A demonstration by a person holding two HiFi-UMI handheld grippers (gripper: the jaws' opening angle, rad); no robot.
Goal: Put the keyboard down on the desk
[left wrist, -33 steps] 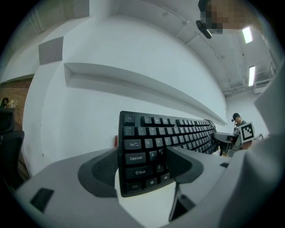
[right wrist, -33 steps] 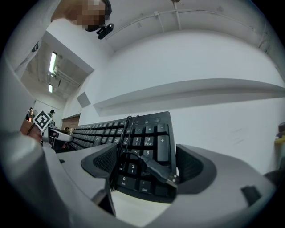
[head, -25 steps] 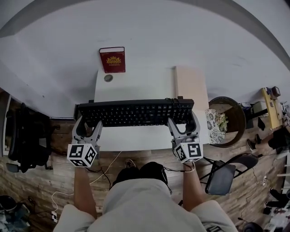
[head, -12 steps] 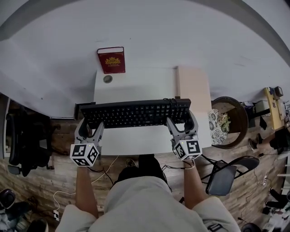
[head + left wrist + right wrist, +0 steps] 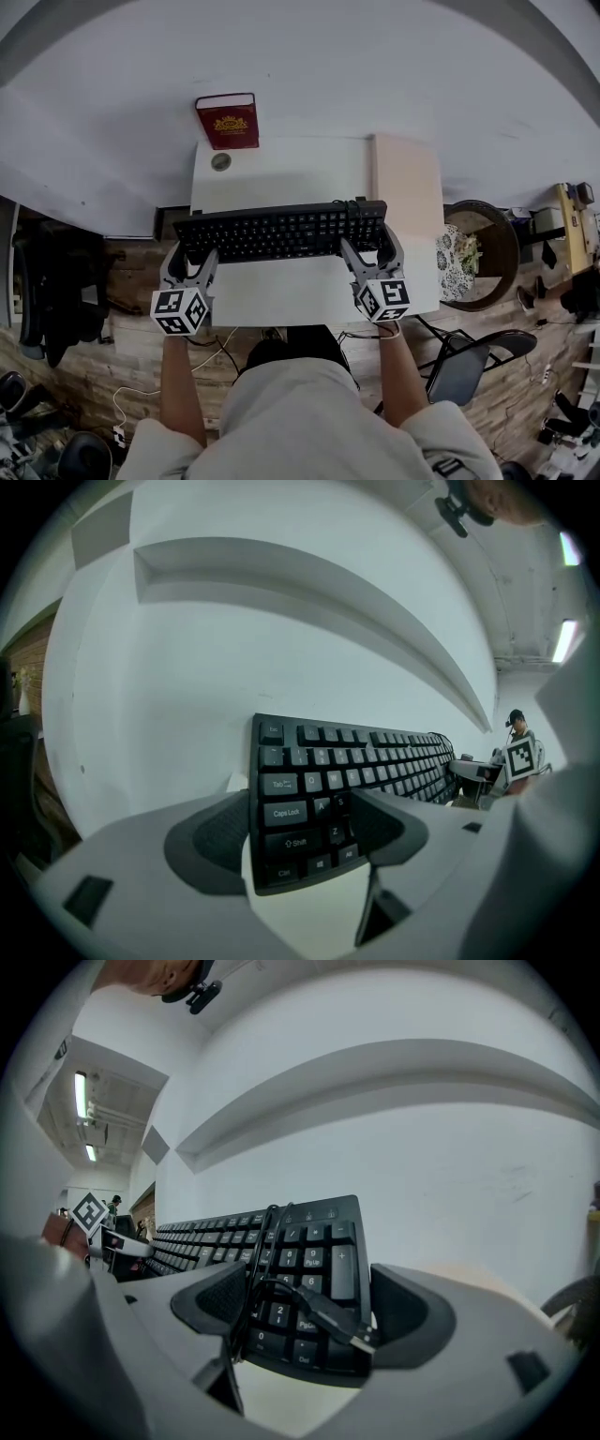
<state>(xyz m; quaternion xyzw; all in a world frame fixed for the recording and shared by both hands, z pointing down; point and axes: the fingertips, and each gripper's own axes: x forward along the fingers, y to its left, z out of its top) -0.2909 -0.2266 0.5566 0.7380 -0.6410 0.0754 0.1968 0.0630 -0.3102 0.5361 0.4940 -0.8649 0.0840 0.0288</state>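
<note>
Sitting beyond the keyboard point(image 5: 281, 232): a red book point(image 5: 227, 121).

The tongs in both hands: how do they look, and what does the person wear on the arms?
The left tongs and the right tongs are grey, each with two curved prongs lined by dark textured pads. Each carries a white cube with black square markers. The person wears a light short-sleeved shirt.

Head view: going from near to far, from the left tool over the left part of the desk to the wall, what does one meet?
left tool → keyboard → small round object → red book
</note>
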